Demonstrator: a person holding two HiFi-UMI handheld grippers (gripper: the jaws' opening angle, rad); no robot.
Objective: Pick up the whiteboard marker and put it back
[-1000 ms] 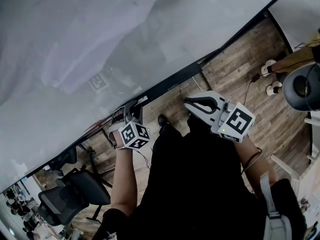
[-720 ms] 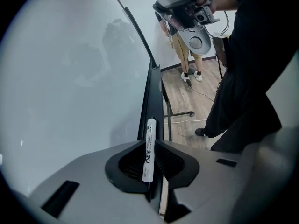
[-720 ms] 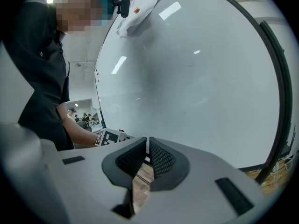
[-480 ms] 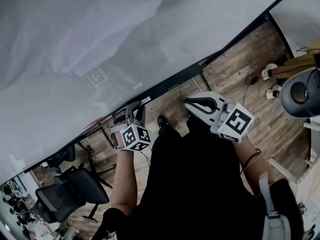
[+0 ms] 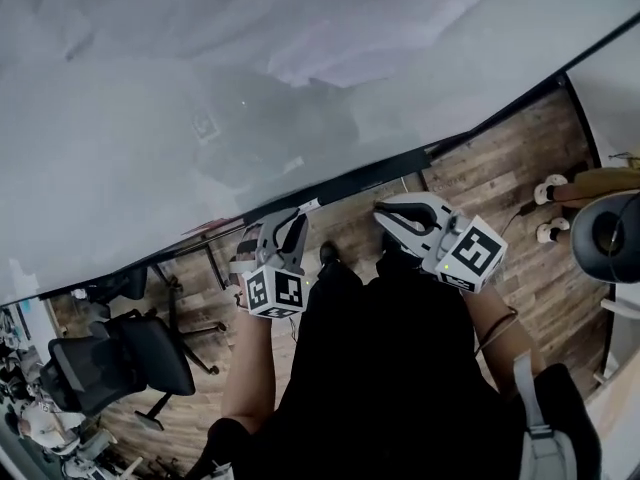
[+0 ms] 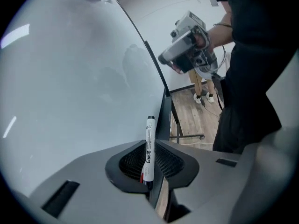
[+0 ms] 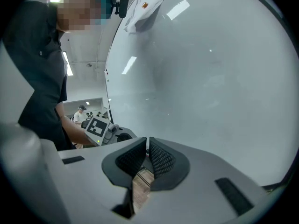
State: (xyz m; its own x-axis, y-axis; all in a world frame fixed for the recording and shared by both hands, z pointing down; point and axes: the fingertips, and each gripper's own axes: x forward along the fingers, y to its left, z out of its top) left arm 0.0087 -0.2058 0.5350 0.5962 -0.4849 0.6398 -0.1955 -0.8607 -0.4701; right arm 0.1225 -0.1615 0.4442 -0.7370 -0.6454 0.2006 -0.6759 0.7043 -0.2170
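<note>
Whiteboard marker (image 6: 150, 133) stands upright between the pads of my left gripper (image 6: 150, 147). Its jaws have just been closing and pinch the marker's lower part, so most of the barrel rises above them, close in front of the whiteboard (image 6: 70, 92). My right gripper (image 7: 146, 149) is closed on nothing.

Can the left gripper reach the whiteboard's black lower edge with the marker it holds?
Probably yes. The left gripper, whose jaws have just been closing on the whiteboard marker, is close before the black lower edge, with nothing between them. The right gripper is off to one side.
</note>
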